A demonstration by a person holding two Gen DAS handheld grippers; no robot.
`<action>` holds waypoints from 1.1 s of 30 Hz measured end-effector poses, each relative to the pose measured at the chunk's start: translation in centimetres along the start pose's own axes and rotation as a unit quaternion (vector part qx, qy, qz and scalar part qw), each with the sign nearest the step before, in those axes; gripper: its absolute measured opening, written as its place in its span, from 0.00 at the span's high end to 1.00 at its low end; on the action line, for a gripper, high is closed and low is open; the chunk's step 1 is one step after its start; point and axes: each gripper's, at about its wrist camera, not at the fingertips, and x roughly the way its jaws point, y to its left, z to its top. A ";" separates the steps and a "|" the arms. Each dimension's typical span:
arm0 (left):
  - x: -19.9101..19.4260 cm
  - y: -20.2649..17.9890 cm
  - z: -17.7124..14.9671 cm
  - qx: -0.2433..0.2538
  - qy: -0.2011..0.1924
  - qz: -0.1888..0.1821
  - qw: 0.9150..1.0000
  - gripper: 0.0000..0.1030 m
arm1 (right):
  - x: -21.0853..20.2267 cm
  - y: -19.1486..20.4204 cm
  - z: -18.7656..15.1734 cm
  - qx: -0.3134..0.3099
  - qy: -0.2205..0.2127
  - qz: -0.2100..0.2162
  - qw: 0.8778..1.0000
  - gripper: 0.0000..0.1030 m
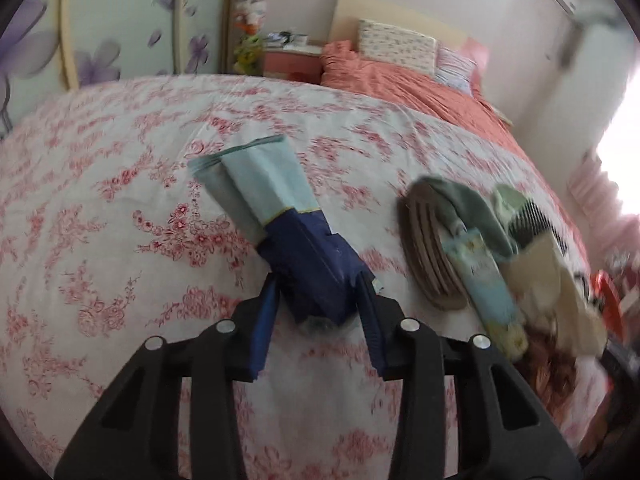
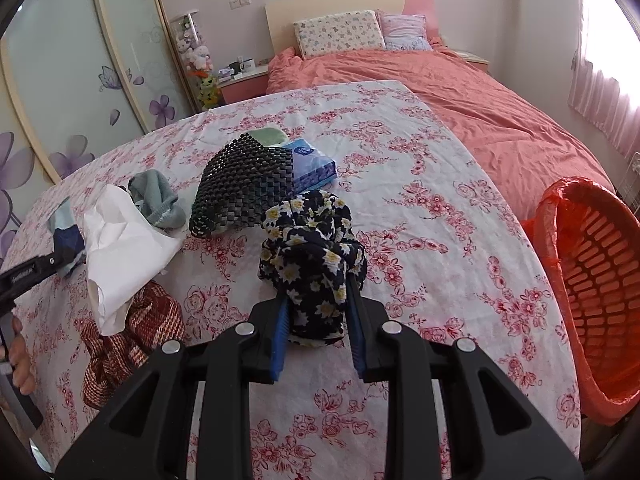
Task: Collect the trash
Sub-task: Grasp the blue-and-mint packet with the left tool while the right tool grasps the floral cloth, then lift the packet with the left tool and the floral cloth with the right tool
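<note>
The left gripper [image 1: 320, 292] pinches a blue wrapper [image 1: 280, 208] in the middle of its view, the right gripper [image 2: 316, 304] pinches a flowery cloth [image 2: 312, 248], so squeeze tight and carry both to the red basket [image 2: 600, 280] at right.

Crumpled blue-and-pale wrapper [image 1: 280, 216] on the floral sheet; orange-lined basket [image 2: 600, 280] stands tilted beside it.

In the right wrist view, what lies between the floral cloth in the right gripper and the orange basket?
Only bare rose-print sheet separates the black floral cloth from the orange plastic basket.
</note>
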 end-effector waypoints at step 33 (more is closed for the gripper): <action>2.9 1.3 3.5 -0.101 0.006 0.054 0.993 0.36 | 1.3 0.9 1.1 0.004 0.011 -0.003 1.000 0.56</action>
